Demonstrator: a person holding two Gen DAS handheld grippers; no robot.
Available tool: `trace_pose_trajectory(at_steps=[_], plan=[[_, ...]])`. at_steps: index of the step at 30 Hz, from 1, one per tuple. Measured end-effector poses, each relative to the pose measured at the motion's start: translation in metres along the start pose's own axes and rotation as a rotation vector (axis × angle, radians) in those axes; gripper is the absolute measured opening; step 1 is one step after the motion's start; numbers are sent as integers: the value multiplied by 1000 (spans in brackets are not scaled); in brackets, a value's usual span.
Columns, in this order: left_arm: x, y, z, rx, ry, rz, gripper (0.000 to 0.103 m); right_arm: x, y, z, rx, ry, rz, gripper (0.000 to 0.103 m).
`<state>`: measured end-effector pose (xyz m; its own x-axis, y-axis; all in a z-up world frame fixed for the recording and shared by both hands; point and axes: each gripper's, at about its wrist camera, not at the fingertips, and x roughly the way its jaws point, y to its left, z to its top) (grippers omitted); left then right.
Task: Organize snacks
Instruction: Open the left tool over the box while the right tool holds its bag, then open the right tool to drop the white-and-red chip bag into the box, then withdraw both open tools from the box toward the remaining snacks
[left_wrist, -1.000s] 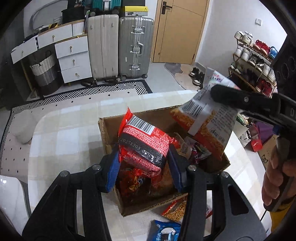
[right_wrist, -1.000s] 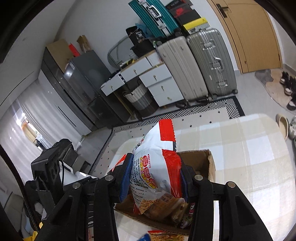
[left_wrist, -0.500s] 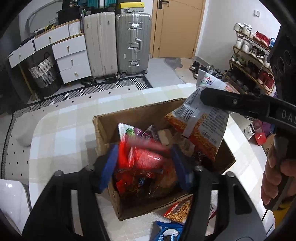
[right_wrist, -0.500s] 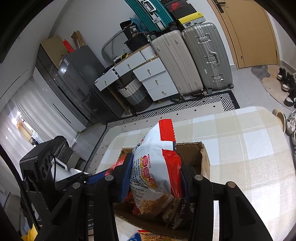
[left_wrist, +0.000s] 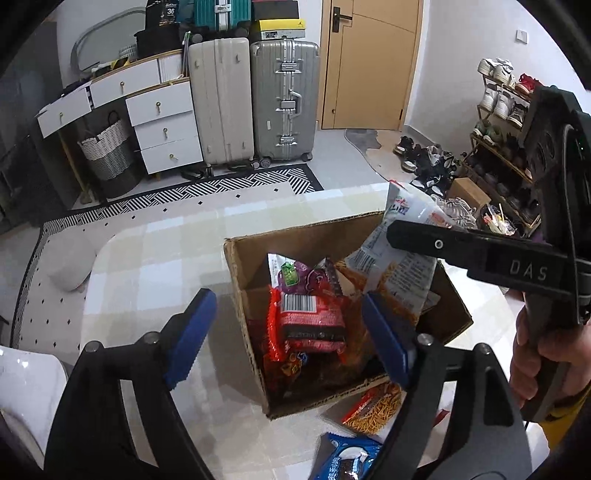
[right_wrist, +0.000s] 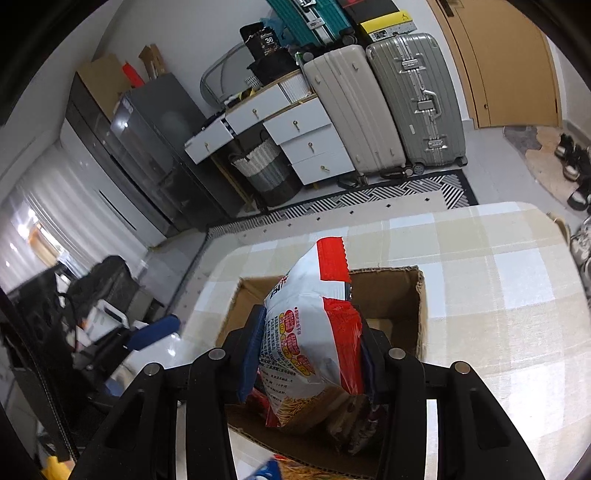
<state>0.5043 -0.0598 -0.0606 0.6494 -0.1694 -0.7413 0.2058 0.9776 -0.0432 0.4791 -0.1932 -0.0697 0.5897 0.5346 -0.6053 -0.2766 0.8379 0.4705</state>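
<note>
1. Left wrist view: we are finding the left gripper (left_wrist: 288, 332) hovering over the near-left corner of the cardboard box (left_wrist: 295, 243), its blue-padded jaws standing wide apart and holding nothing.
2. We are noting the box sitting on the checked table (left_wrist: 155, 266), with a red snack packet (left_wrist: 310, 325) lying barcode-up on the other snacks inside and a purple packet (left_wrist: 303, 275) behind it.
3. We are recording two packets lying on the table outside the box's near wall: an orange stick-snack packet (left_wrist: 373, 410) and a blue packet (left_wrist: 343, 458).
4. At right, we are seeing the right gripper (left_wrist: 399, 236) gripped by a hand (left_wrist: 543, 362) and reaching over the box.
5. Right wrist view: we are confirming the right gripper (right_wrist: 310, 350) clamped on a white-and-red snack bag (right_wrist: 314, 339), which is hanging above the box (right_wrist: 419, 306), its lower end dipping among the contents.
</note>
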Motion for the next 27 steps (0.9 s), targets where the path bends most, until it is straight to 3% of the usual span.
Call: trace_pose_trajectory(at_steps=[4, 10, 22, 25, 27], plan=[[-14, 2, -8, -5, -9, 7, 79, -4, 0, -3, -22, -5, -59, 64], [-44, -3, -31, -13, -24, 8, 79, -31, 2, -16, -65, -51, -130, 64], [-135, -26, -79, -46, -116, 28, 80, -127, 30, -63, -83, -159, -46, 64], [-162, -30, -88, -48, -142, 38, 81, -155, 45, -86, -107, -209, -34, 74], [-181, -33, -97, -50, -166, 39, 82, -172, 53, -102, -122, -246, -17, 75]])
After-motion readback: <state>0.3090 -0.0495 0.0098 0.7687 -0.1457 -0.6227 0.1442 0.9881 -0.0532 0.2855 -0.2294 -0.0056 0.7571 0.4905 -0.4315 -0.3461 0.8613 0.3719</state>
